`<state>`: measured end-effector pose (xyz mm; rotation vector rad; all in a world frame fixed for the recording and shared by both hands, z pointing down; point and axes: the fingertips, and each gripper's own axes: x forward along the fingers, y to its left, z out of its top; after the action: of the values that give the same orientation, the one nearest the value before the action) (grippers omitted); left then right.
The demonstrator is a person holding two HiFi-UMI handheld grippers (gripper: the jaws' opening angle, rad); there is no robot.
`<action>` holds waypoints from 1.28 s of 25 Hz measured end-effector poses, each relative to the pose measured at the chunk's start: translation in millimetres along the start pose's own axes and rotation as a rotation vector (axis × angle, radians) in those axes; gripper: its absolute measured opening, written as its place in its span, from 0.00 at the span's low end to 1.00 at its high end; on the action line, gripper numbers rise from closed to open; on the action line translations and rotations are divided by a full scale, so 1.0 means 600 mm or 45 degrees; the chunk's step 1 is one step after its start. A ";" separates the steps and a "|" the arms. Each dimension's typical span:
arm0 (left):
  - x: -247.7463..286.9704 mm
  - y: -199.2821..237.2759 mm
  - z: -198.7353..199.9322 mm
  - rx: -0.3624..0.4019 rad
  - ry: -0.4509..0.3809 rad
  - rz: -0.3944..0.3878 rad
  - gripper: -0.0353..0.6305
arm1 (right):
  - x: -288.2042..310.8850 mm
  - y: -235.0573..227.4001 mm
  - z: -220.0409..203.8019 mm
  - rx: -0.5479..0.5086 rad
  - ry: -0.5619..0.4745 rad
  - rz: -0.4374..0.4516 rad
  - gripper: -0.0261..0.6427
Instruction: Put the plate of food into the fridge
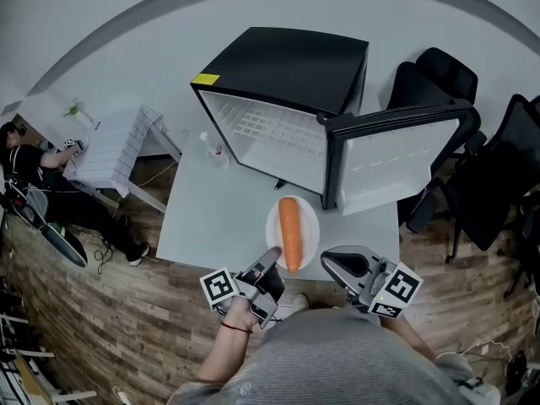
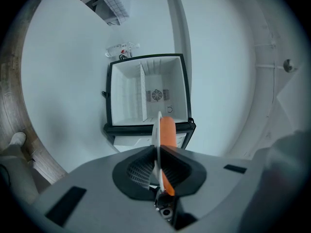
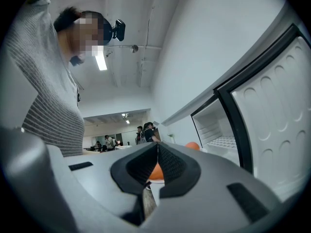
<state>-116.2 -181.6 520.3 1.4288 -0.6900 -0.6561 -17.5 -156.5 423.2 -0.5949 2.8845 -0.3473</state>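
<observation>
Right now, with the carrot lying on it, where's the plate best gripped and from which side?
By the near rim of the plate, claw level, coming from the person's side. The plate is thin and flat, and the carrot fills its middle lengthwise, so only the edge is free. The left claw is clamped there, leaving the far edge to face the open fridge.

Holds the left gripper point(image 1: 272, 261) in the left hand point(image 1: 240, 309), forearm reaching forward from the torso, a red band at the wrist. Pinches the near rim of the plate point(image 1: 310, 226) edge-on between its jaws. Holds the right gripper point(image 1: 332, 262) just beside, at the right, jaws closed tip to tip on nothing. Points both forward, roughly level.
</observation>
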 end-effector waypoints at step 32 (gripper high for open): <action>0.159 0.053 0.185 0.080 0.092 0.078 0.11 | 0.026 -0.037 -0.006 -0.012 0.004 -0.143 0.06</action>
<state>-139.2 -324.7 557.9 1.4764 -0.7000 -0.5366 -24.1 -181.8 430.7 -0.7601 2.8642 -0.3512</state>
